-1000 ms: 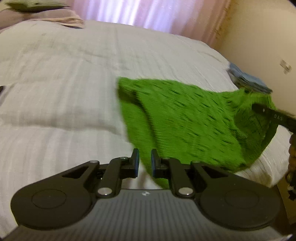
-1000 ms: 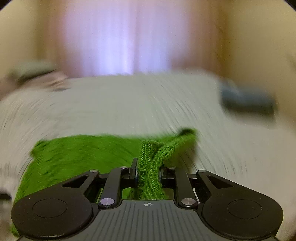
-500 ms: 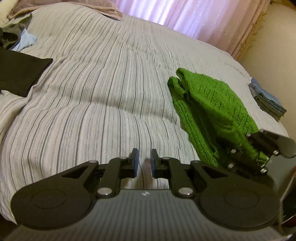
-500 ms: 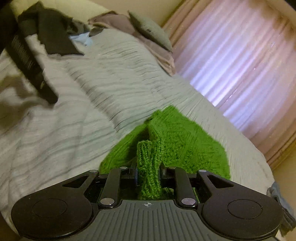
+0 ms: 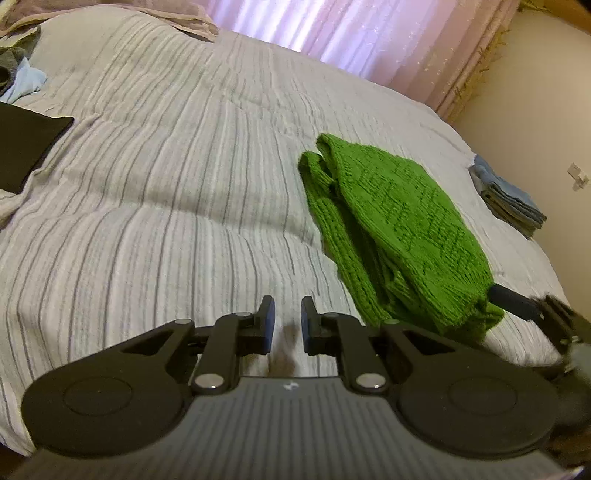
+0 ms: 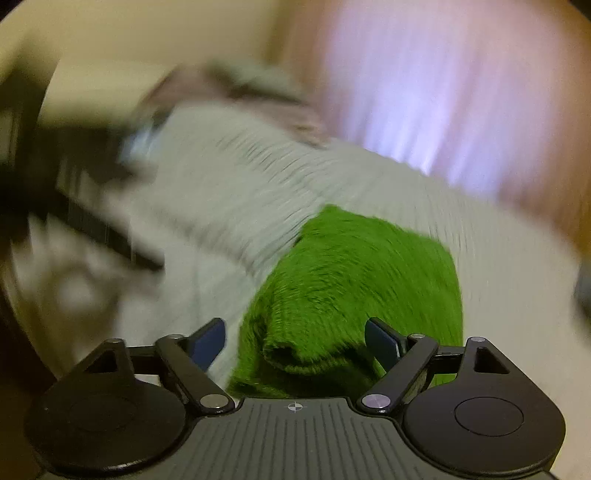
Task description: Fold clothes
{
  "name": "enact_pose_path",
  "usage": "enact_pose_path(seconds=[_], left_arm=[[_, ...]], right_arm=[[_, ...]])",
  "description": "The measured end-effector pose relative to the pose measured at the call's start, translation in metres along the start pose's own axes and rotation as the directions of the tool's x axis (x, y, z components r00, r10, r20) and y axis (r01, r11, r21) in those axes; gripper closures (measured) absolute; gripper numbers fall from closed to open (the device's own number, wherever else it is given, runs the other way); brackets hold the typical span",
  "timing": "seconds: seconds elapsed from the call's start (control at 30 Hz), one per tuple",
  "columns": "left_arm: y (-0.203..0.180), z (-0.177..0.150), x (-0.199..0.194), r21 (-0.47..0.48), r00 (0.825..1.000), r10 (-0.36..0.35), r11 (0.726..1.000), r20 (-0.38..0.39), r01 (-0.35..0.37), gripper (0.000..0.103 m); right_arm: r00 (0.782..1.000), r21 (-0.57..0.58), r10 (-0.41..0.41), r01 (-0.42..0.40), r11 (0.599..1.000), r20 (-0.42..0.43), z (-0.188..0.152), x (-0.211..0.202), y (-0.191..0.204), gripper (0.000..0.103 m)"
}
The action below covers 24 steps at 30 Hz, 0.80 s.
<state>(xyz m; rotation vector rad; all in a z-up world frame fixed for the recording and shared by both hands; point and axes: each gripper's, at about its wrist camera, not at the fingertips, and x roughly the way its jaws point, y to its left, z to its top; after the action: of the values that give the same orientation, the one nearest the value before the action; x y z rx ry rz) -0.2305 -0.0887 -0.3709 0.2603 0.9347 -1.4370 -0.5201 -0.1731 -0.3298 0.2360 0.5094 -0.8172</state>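
A green knit sweater (image 5: 399, 221) lies folded in layers on the striped bed cover (image 5: 166, 166), right of centre in the left wrist view. My left gripper (image 5: 288, 317) hovers over bare cover to the sweater's left, shut, with nothing between its pads. My right gripper (image 6: 295, 336) is at the sweater's near end, and its jaws are opening. A rolled fold of the sweater (image 6: 362, 266) lies between the spread pads, which do not press on it. One right finger (image 5: 517, 302) shows from under the sweater's near corner. The right wrist view is blurred.
A small stack of folded blue-grey clothes (image 5: 509, 199) sits near the bed's right edge by the wall. A black garment (image 5: 26, 140) and a light blue cloth (image 5: 26, 81) lie at the far left. Pink curtains (image 5: 351, 33) hang behind the bed.
The right jaws, shut on a green knit fold half a second ago, now stand wide apart and the fold lies loose. The sweater has settled folded on the bed. The left gripper shifted slightly.
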Motion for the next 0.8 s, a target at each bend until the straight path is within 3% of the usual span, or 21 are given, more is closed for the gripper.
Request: enact_pose_path(seconds=[0.03, 0.07, 0.1, 0.13, 0.17, 0.2, 0.23, 0.3, 0.33, 0.37, 0.43, 0.5, 0.53, 0.57, 0.63, 0.7, 0.8], left_arm=[[-0.001, -0.001, 0.000, 0.002, 1.000, -0.005, 1.000, 0.001, 0.005, 0.093], [-0.002, -0.001, -0.001, 0.003, 1.000, -0.009, 1.000, 0.003, 0.009, 0.093], [-0.003, -0.002, -0.002, 0.005, 1.000, -0.014, 1.000, 0.005, 0.014, 0.093], [-0.004, -0.002, -0.003, 0.006, 1.000, -0.019, 1.000, 0.007, 0.019, 0.093], [-0.005, -0.002, -0.004, 0.006, 1.000, -0.023, 1.000, 0.011, 0.022, 0.093], [-0.005, -0.002, -0.006, 0.005, 1.000, -0.026, 1.000, 0.015, 0.026, 0.093], [-0.005, -0.002, -0.007, 0.003, 0.999, -0.028, 1.000, 0.018, 0.028, 0.093], [-0.006, -0.002, -0.009, -0.001, 0.999, -0.032, 0.999, 0.024, 0.032, 0.093], [-0.005, -0.001, -0.010, -0.003, 0.999, -0.032, 0.999, 0.027, 0.032, 0.093], [-0.005, -0.001, -0.011, -0.004, 0.999, -0.029, 1.000, 0.031, 0.029, 0.093], [-0.004, 0.001, -0.013, -0.007, 0.999, -0.024, 1.000, 0.037, 0.024, 0.092], [-0.004, 0.002, -0.013, -0.008, 0.999, -0.016, 1.000, 0.038, 0.016, 0.092], [-0.004, 0.003, -0.013, -0.008, 0.999, -0.011, 1.000, 0.037, 0.011, 0.092], [-0.004, 0.004, -0.013, -0.008, 0.999, -0.006, 1.000, 0.037, 0.006, 0.092], [-0.004, 0.006, -0.012, -0.007, 0.999, 0.001, 1.000, 0.036, -0.001, 0.092], [-0.005, 0.008, -0.011, -0.001, 0.999, 0.006, 1.000, 0.035, -0.006, 0.092], [-0.011, 0.014, -0.009, 0.015, 0.999, 0.006, 1.000, 0.035, -0.006, 0.092]], right_arm=[[1.000, 0.153, 0.020, -0.022, 0.988, 0.017, 0.000, -0.010, -0.017, 0.020], [0.999, 0.328, 0.044, -0.052, 0.943, 0.032, -0.007, -0.017, -0.035, 0.020], [0.997, 0.502, 0.068, -0.083, 0.861, 0.049, -0.016, -0.022, -0.055, 0.020], [0.994, 0.656, 0.088, -0.112, 0.746, 0.070, -0.024, -0.027, -0.074, 0.020], [0.991, 0.789, 0.104, -0.131, 0.600, 0.086, -0.039, -0.028, -0.091, 0.021], [0.988, 0.886, 0.118, -0.144, 0.440, 0.102, -0.056, -0.025, -0.104, 0.023], [0.986, 0.934, 0.118, -0.149, 0.323, 0.116, -0.068, -0.021, -0.112, 0.032], [0.985, 0.981, 0.106, -0.151, 0.124, 0.139, -0.088, -0.011, -0.124, 0.036], [0.985, 0.986, 0.092, -0.154, 0.057, 0.148, -0.094, -0.007, -0.128, 0.036], [0.985, 0.987, 0.078, -0.157, 0.018, 0.156, -0.098, -0.002, -0.132, 0.036], [0.989, 0.990, 0.055, -0.137, -0.017, 0.137, -0.099, 0.009, -0.138, 0.036], [0.992, 0.993, 0.040, -0.122, -0.005, 0.122, -0.098, 0.020, -0.138, 0.036], [0.993, 0.993, 0.033, -0.115, 0.005, 0.115, -0.098, 0.025, -0.137, 0.042], [0.995, 0.994, 0.027, -0.100, 0.042, 0.099, -0.094, 0.028, -0.137, 0.057], [0.998, 0.987, 0.019, -0.066, 0.145, 0.064, -0.084, 0.030, -0.137, 0.069], [0.998, 0.963, 0.040, -0.048, 0.266, 0.039, -0.067, 0.029, -0.140, 0.075], [0.995, 0.908, 0.097, -0.049, 0.415, 0.010, -0.042, 0.024, -0.151, 0.078]])
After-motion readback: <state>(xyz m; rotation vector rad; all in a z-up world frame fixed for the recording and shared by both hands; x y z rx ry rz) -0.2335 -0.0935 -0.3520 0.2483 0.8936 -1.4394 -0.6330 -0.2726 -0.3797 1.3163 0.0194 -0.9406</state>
